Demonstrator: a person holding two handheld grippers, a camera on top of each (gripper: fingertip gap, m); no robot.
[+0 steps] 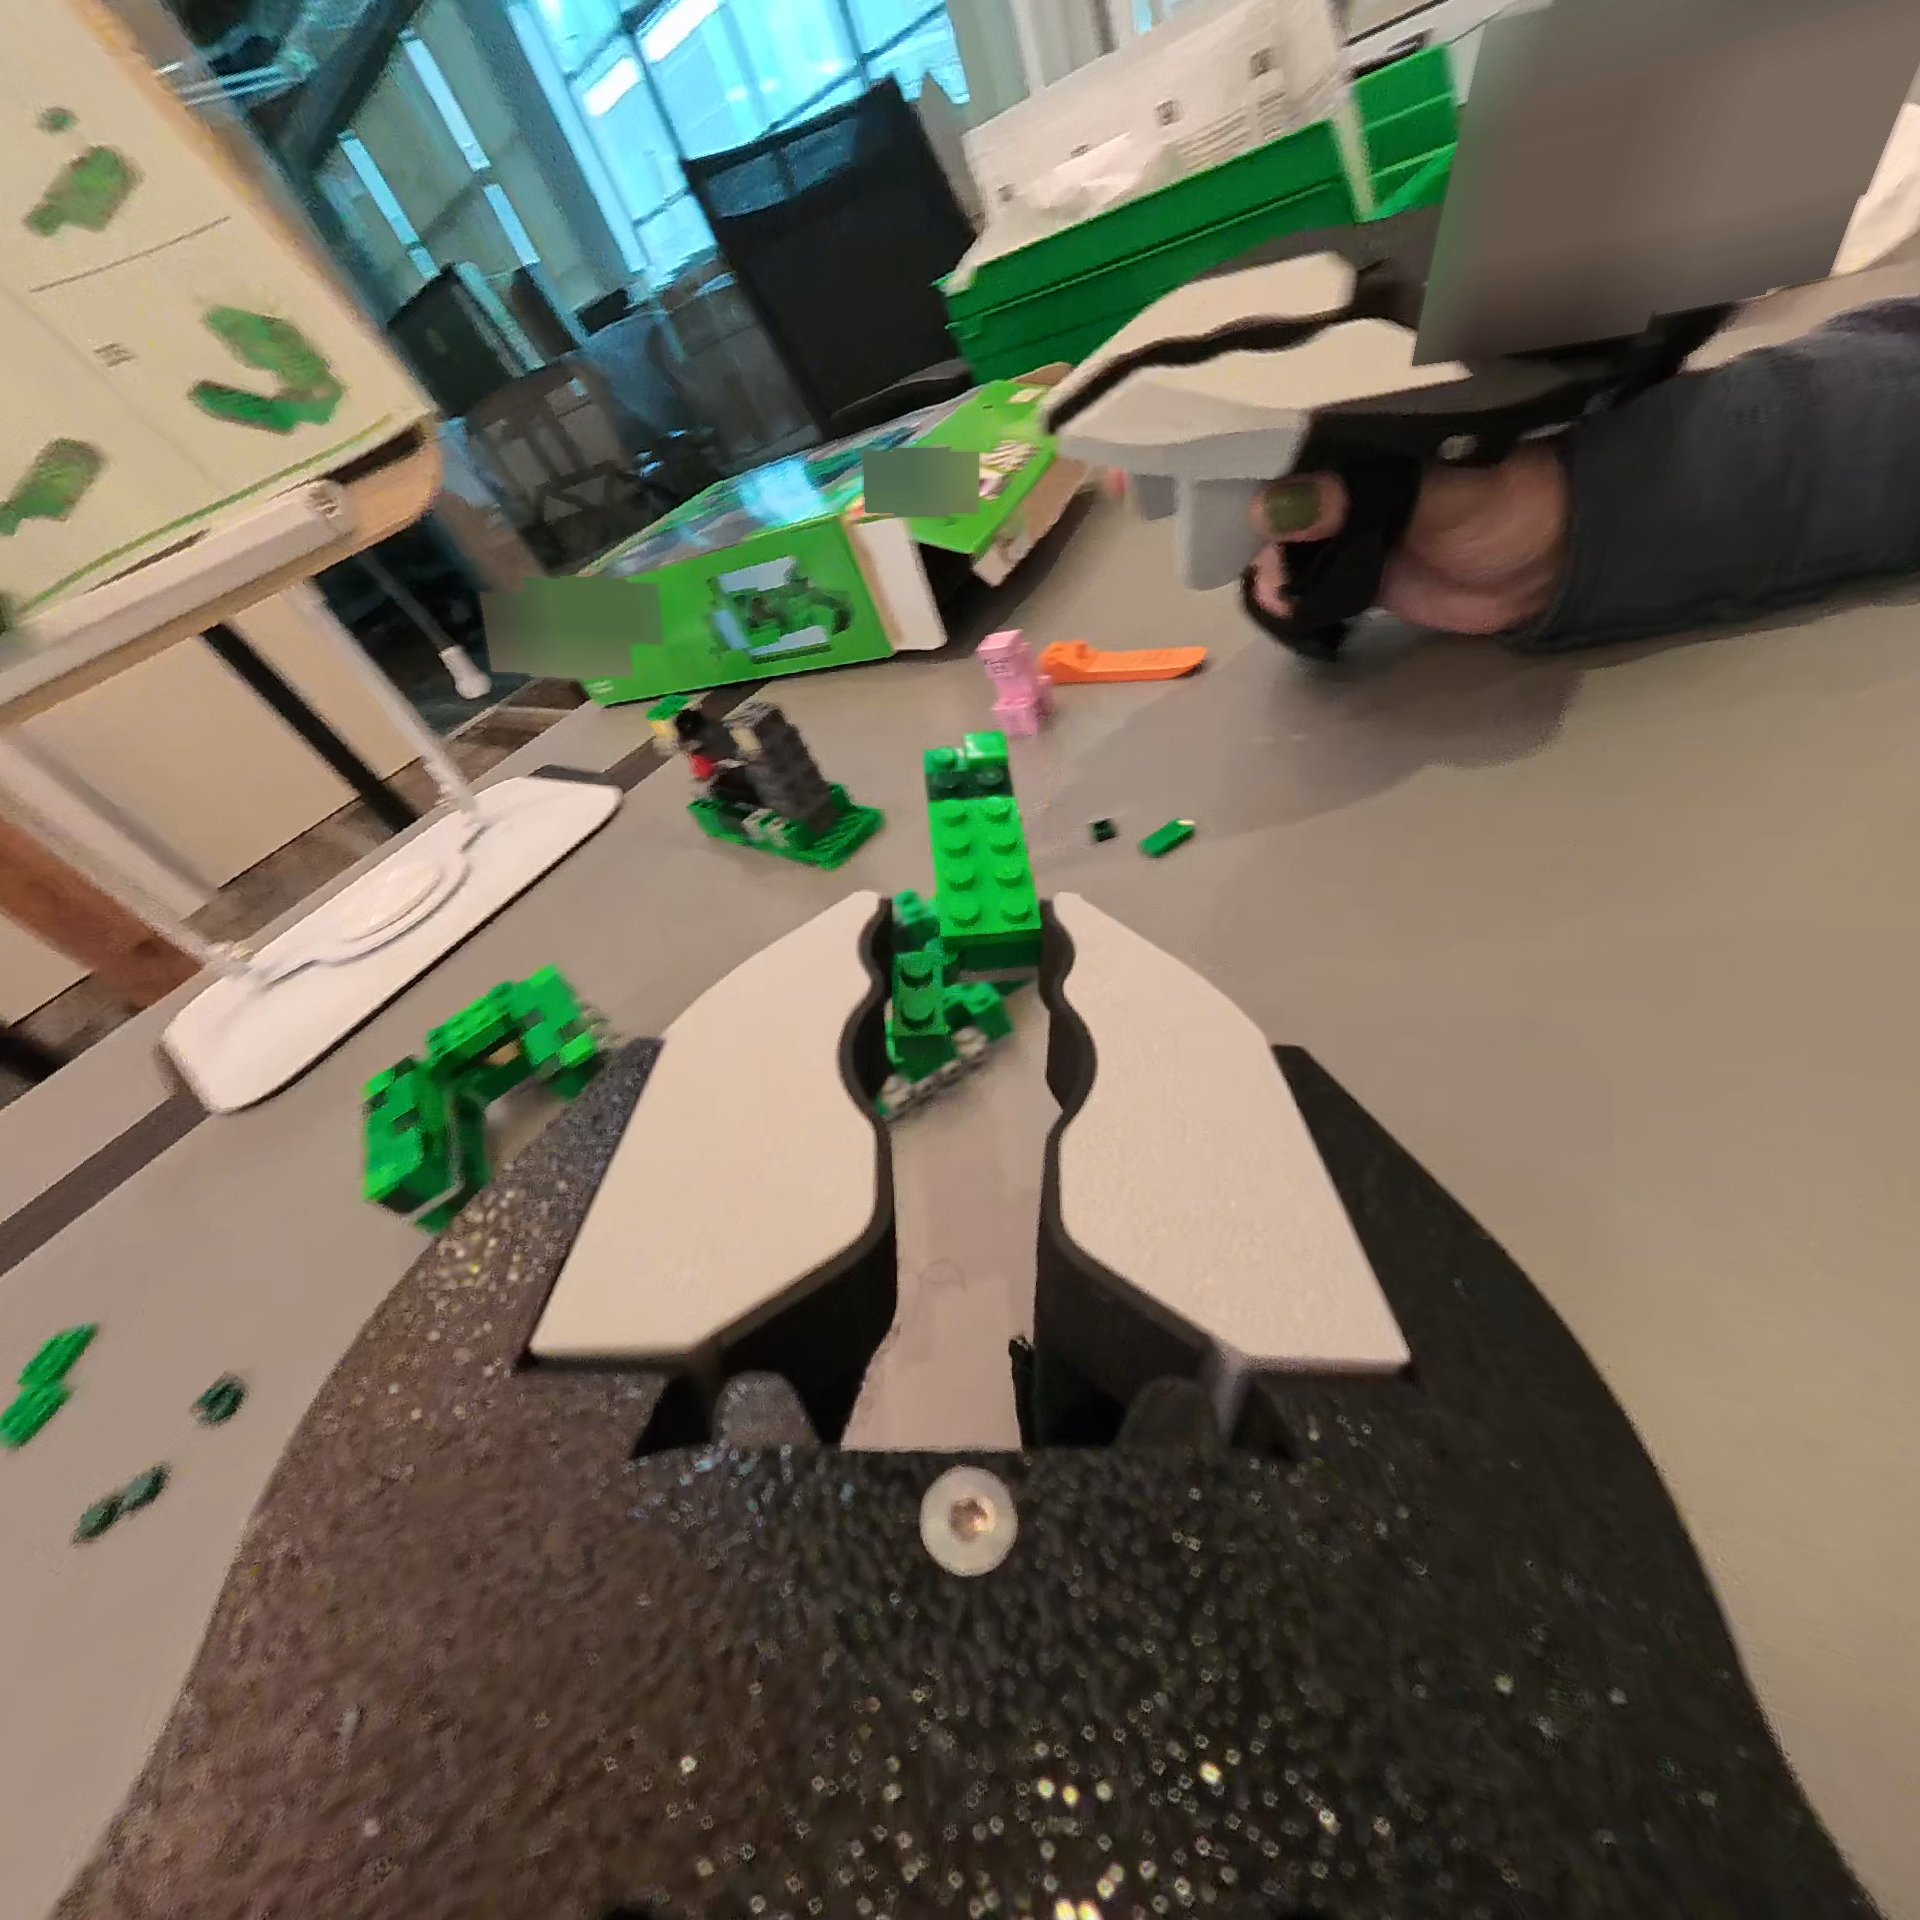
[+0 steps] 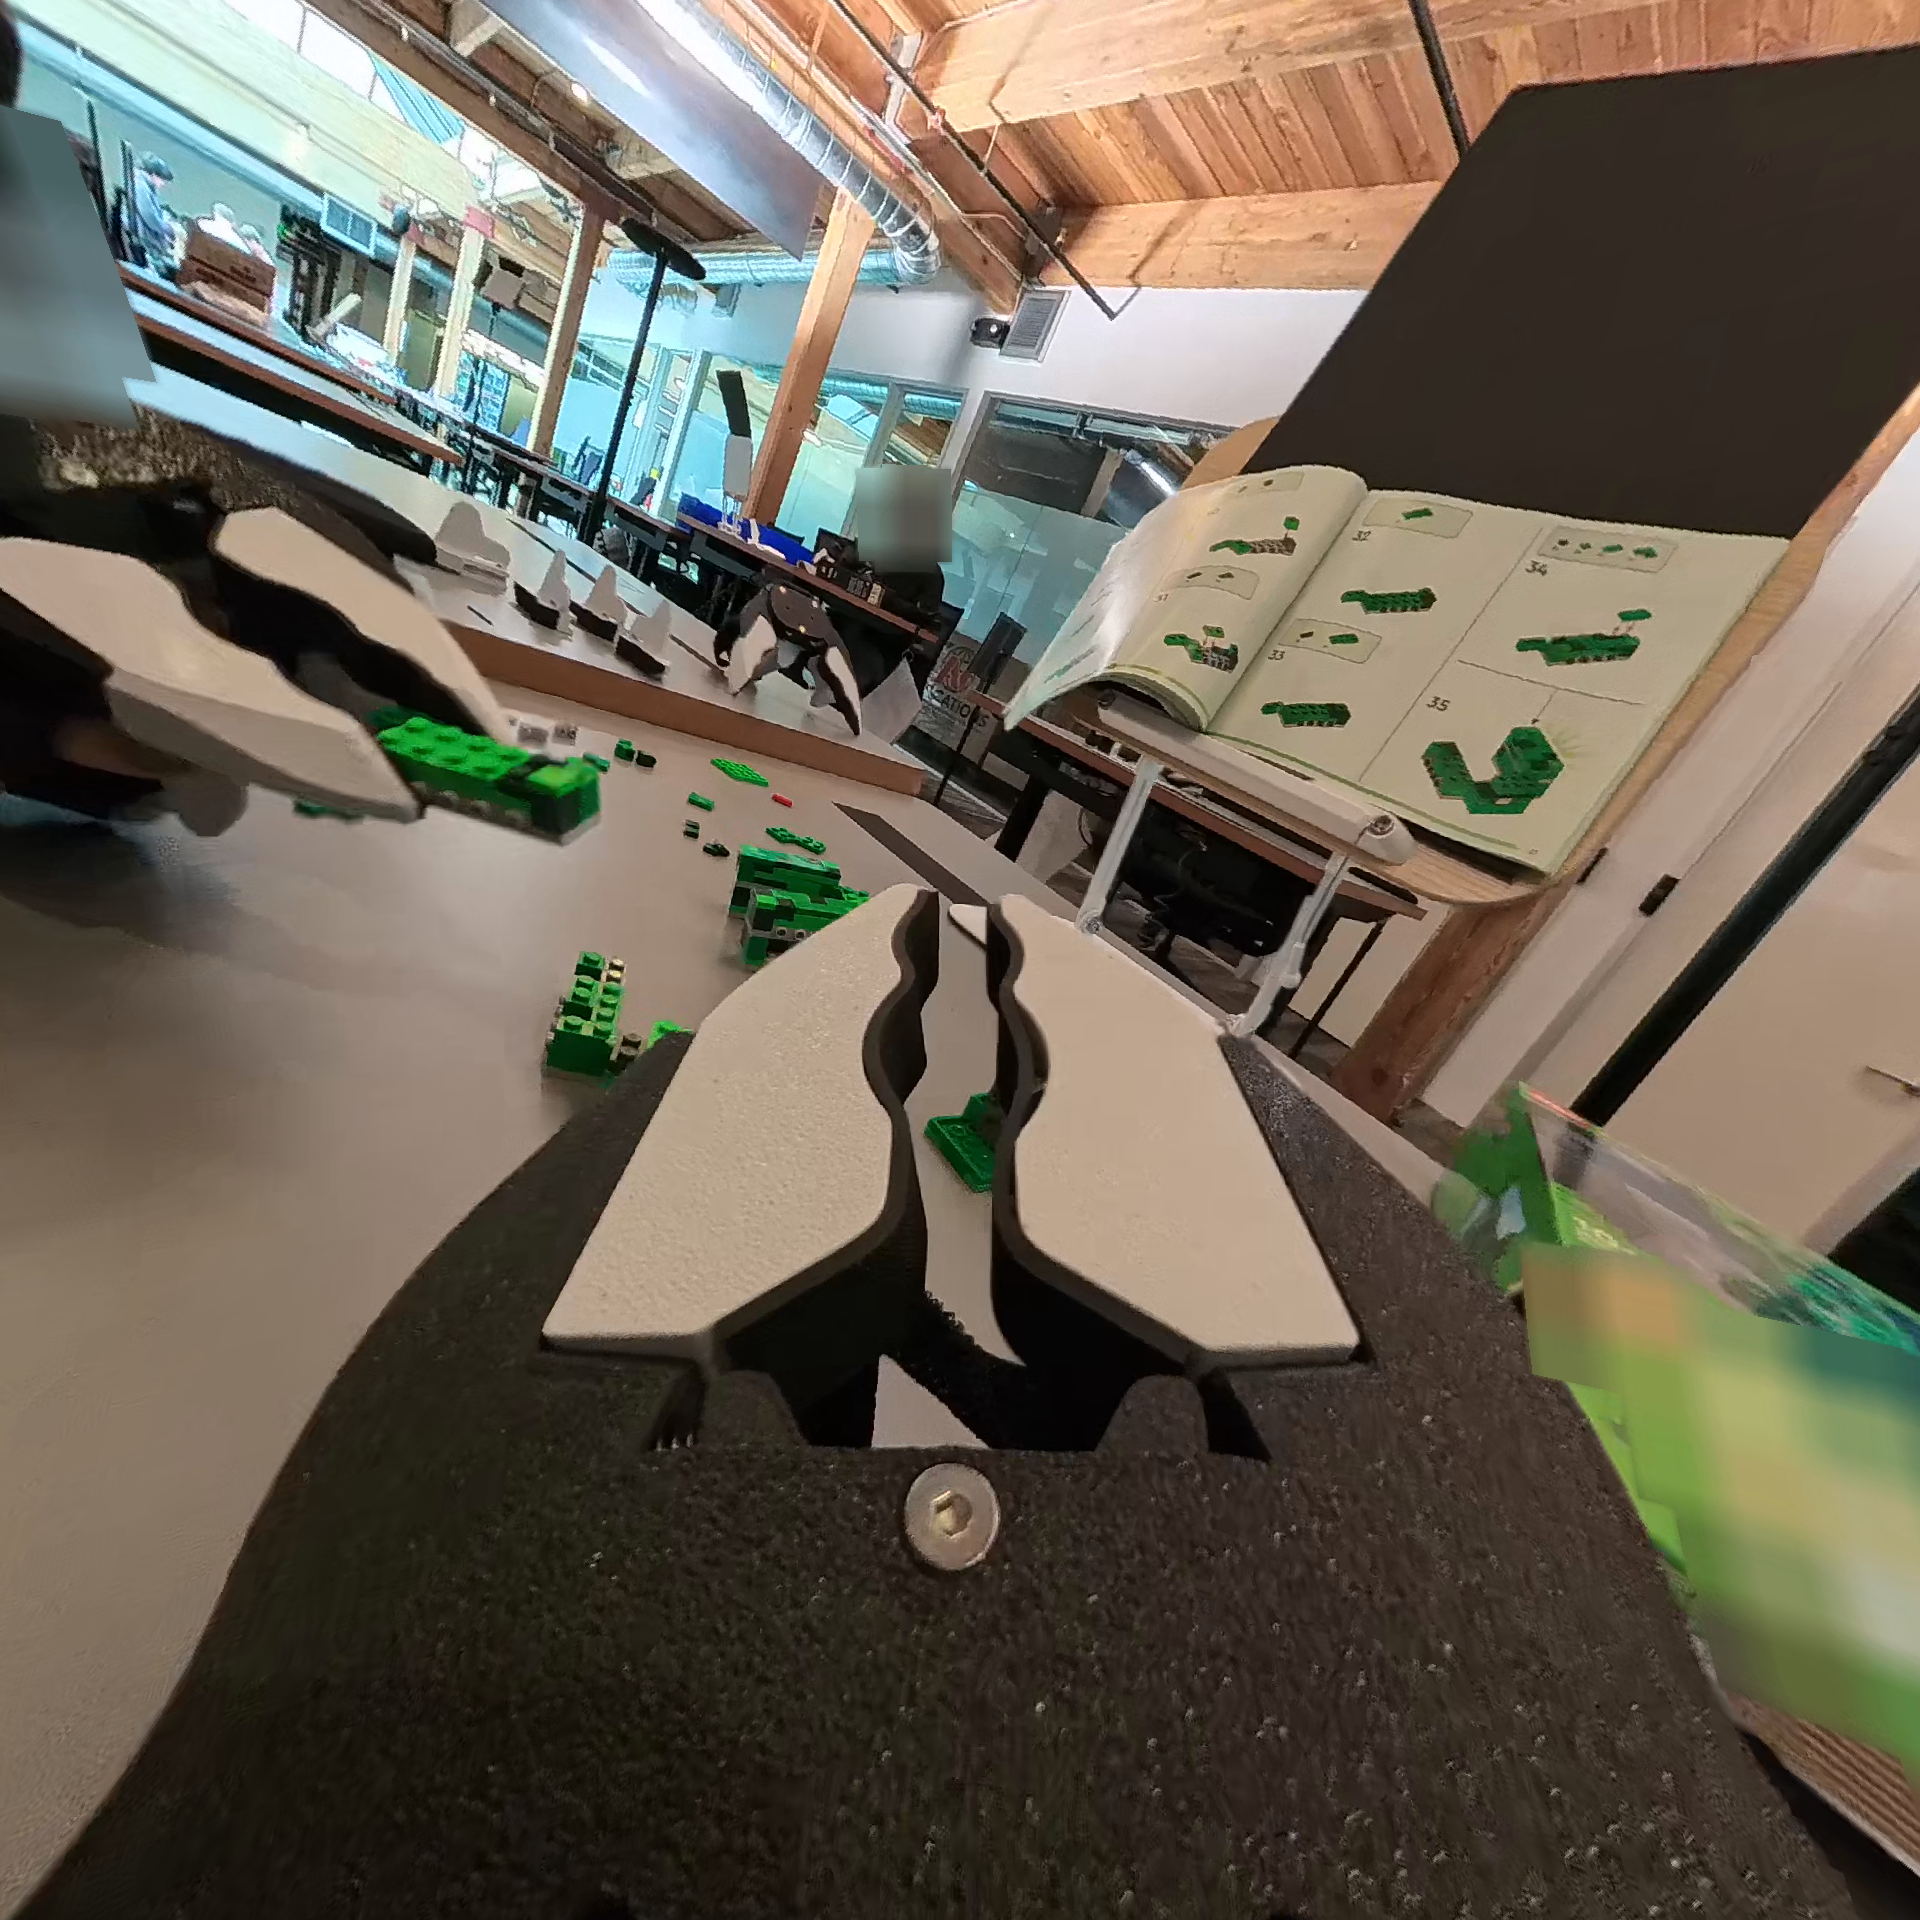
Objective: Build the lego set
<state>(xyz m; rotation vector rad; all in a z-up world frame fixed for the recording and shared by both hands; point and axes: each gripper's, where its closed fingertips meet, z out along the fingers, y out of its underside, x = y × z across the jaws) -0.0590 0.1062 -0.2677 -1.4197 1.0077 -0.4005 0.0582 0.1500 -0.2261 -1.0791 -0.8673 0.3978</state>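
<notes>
Item: green brick assembly (image 1: 971, 914), a long studded piece with a stepped lower section, sitting between the fingers of the left gripper (image 1: 961, 914), which are closing on its sides and carrying it clear of the grey table (image 1: 1455, 1039) (the right wrist view is showing it raised).

Right gripper (image 2: 961, 914): hovering with its fingers nearly together and nothing between them; a small green plate (image 2: 961, 1138) is lying on the table below and beyond the gap.

Left of the left jaws: a second green sub-assembly (image 1: 468, 1091) and loose green pieces (image 1: 47, 1382).

Ahead of them: a dark model on a green base (image 1: 779, 790), a pink figure (image 1: 1013, 681), an orange separator tool (image 1: 1127, 660), the set's box (image 1: 748, 613).

Right of the right jaws: an open instruction booklet (image 2: 1455, 644) on a stand.

Progress, judging: partway; several sub-assemblies are standing finished but unjoined, and scattered pieces are awaiting placement.
</notes>
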